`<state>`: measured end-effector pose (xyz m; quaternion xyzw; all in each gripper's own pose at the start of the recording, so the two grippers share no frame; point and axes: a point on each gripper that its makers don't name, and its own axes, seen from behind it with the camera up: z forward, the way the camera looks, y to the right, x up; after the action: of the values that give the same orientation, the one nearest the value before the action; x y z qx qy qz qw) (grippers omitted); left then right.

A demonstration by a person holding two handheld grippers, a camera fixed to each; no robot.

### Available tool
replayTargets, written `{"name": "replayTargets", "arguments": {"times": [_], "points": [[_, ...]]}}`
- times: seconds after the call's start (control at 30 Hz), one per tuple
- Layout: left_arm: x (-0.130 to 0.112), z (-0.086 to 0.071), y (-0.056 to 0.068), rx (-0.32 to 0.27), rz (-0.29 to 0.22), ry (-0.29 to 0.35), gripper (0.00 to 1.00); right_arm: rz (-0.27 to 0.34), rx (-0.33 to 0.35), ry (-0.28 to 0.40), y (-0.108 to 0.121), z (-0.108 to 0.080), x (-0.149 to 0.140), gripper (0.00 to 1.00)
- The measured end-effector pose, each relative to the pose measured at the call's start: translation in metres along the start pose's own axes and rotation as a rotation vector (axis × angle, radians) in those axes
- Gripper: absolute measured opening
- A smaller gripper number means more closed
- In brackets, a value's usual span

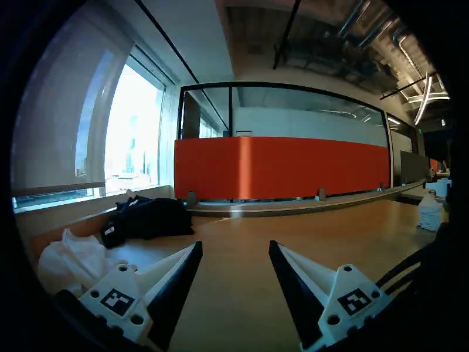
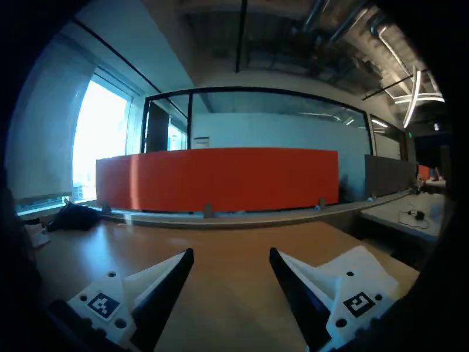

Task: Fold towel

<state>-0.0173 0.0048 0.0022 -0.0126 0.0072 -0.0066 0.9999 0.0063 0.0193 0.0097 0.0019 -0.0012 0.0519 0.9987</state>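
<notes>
- The likeliest candidate for the towel is a white crumpled heap (image 1: 76, 258) on the bench (image 1: 246, 293). It lies off to the left of the left claw (image 1: 234, 243), near its left finger and towards the window (image 1: 132, 129). Whether it is cloth or a bag cannot be told.
- It is bunched up, so no long axis can be read, and no edge or corner offers itself.
- In the right gripper view the same heap (image 2: 36, 234) sits far off at the left margin, beside a black bundle (image 2: 73, 217). The left claw is therefore the nearer one, and the right claw (image 2: 230, 251) is well apart from it.
- A small white stack (image 1: 431, 212) stands at the far right of the bench; what it is cannot be told.
- Both claws have their fingers apart with nothing between them.
- Both are held level and low over the bare wood, aimed straight at the orange partition (image 1: 281, 167) rather than at the heap.
- A grasp would seem to call for swinging left and tipping down first.
</notes>
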Motion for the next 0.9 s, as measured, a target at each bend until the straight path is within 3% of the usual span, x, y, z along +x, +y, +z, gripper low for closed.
{"name": "replayTargets", "arguments": {"times": [0.37, 0.9], "points": [[-0.001, 0.000, 0.000, 0.000, 0.000, 0.000, 0.83, 0.019, 0.011, 0.005, -0.008, 0.000, -0.018, 1.00], [-0.001, 0.000, 0.000, 0.000, 0.000, 0.001, 0.83, -0.008, 0.024, 0.014, -0.018, -0.003, -0.029, 1.00]]}}
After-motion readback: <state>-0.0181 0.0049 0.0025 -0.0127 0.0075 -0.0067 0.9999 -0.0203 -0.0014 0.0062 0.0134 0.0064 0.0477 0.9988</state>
